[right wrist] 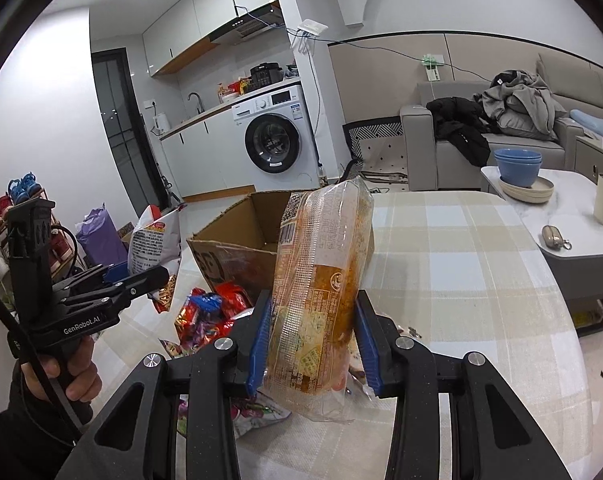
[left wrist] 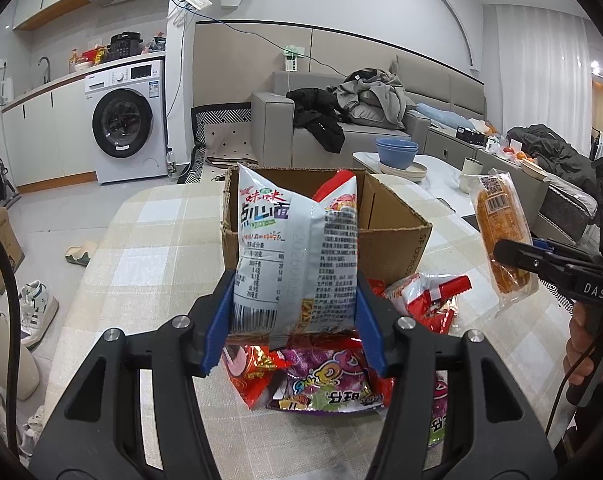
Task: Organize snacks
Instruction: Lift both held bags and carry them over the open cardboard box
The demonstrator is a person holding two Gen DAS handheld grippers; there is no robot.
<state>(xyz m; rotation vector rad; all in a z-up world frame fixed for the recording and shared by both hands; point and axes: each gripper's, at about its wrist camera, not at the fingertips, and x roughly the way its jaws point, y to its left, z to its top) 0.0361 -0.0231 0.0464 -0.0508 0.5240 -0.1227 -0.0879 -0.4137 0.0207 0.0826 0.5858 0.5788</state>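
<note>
My left gripper (left wrist: 295, 320) is shut on a white snack bag (left wrist: 293, 248) with blue and red print, held upright above the table in front of the open cardboard box (left wrist: 393, 236). My right gripper (right wrist: 312, 344) is shut on a clear packet of orange bread (right wrist: 321, 280), also lifted off the table. In the left wrist view that bread packet (left wrist: 499, 232) hangs at the right, level with the box. The right wrist view has the white snack bag (right wrist: 155, 242) at the left, beside the cardboard box (right wrist: 229, 256). A pile of red and purple snack packets (left wrist: 329, 376) lies below the left gripper.
The checked tablecloth (right wrist: 461, 280) covers the table. A low white side table (right wrist: 573, 220) to the right carries blue bowls (right wrist: 517, 166), plates and a cup. A sofa with clothes, a washing machine and shoes on the floor stand farther off. A hand (right wrist: 69, 380) holds the left gripper's handle.
</note>
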